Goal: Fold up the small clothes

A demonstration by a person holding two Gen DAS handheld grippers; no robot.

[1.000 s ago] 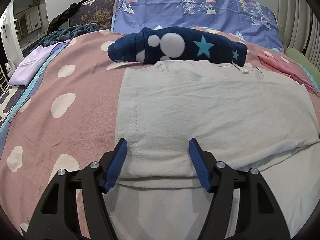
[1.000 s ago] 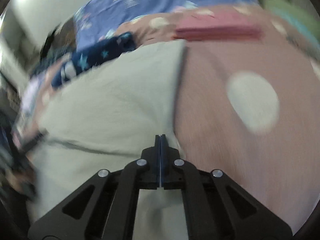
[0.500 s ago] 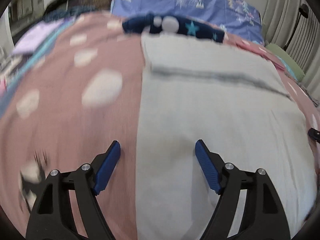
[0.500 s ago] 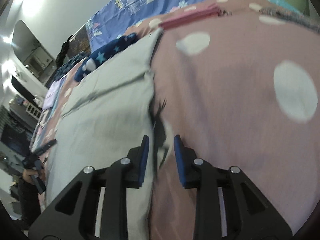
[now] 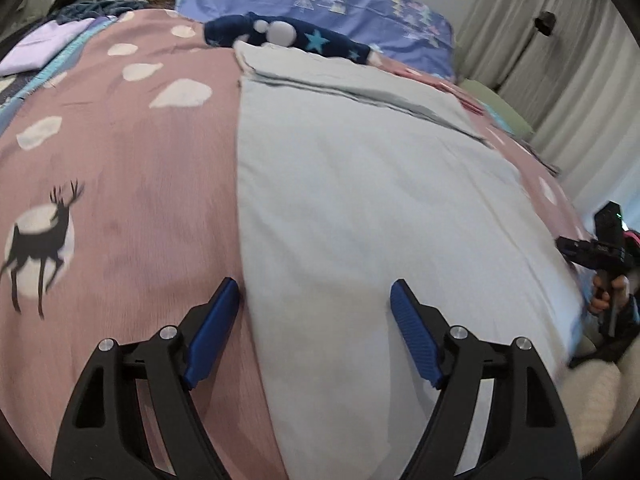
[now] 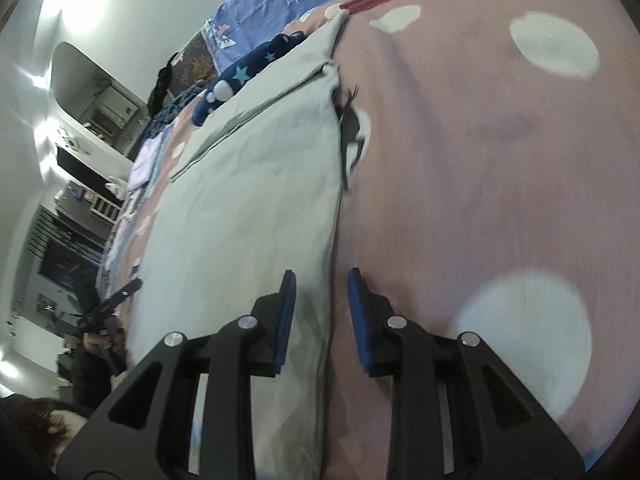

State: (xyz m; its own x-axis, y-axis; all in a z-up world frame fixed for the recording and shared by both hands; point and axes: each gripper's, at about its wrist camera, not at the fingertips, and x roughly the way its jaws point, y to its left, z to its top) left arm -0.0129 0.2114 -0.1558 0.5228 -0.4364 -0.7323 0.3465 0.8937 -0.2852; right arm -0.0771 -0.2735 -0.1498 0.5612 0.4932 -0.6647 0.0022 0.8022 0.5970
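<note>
The garment (image 5: 360, 184) is plain pale grey-green. The bedspread (image 5: 132, 184) is dusty pink with white spots and a black deer (image 5: 40, 244). The fleece (image 5: 288, 36) is navy with white dots and turquoise stars. The pillow (image 5: 320, 0) is violet-blue with triangle trees.

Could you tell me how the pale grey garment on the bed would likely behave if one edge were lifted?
The pale grey garment would probably drape limply: it lies flat, following the bedspread. It looks thin, so likely light. Its folded far end may slide open when pulled.
</note>
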